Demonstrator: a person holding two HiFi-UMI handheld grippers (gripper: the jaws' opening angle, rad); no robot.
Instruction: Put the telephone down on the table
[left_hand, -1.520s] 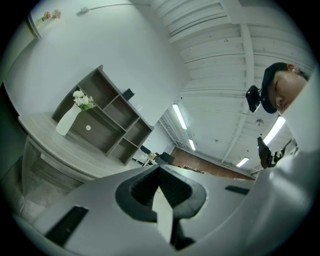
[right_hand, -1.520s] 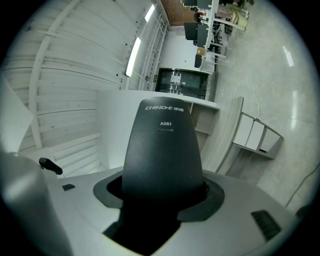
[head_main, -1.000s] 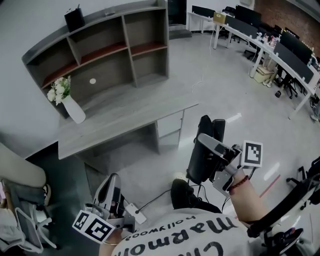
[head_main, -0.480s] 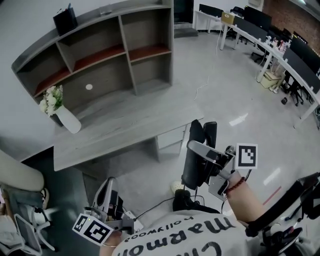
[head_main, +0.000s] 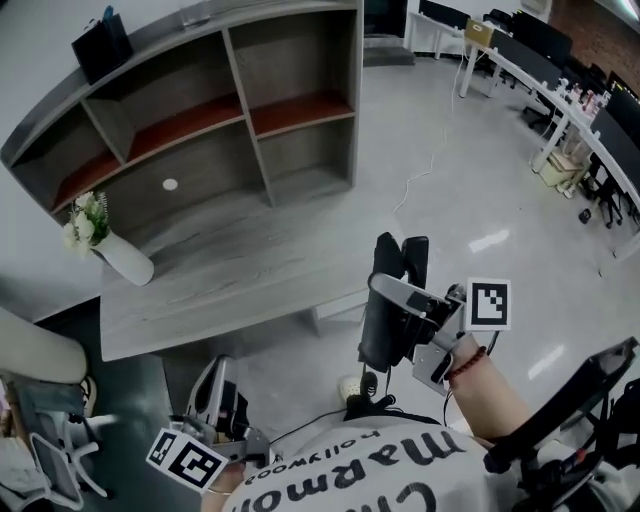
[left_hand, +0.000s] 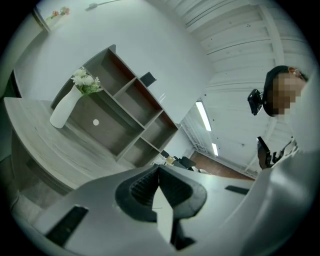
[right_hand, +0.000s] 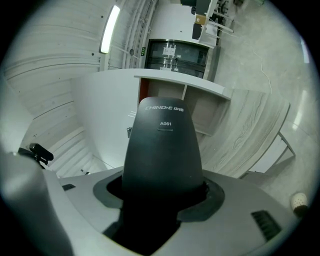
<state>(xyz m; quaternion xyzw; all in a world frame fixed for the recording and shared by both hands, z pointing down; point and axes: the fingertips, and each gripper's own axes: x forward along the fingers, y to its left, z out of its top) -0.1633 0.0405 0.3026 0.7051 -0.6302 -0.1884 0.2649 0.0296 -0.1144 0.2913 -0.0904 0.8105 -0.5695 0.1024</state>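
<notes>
Your right gripper (head_main: 402, 312) has its jaws set wide and clamped on the telephone (head_main: 385, 318), a smooth, matte black body that narrows to a rounded end. It is held in the air near the right end of the table (head_main: 230, 272), not resting on the top.

Count: one telephone, two grippers, one table, one shelf (head_main: 205, 110), one white vase (head_main: 122, 262) of flowers, and one black box (head_main: 98, 45) on top of the shelf.

Your left gripper (head_main: 215, 402) hangs low by your body. Its jaws are pressed together with nothing between them.

By view:
- **Right gripper view:** only here can you see the pale lettering on the telephone (right_hand: 162, 150), which fills the gap of the right gripper (right_hand: 162, 200).
- **Left gripper view:** only here can you see the left gripper (left_hand: 159, 187) closed and empty, with the vase (left_hand: 65, 107) standing on the table (left_hand: 45, 150).
- **Head view:** only here can you see both grippers at once, and where the telephone sits relative to the table.
</notes>
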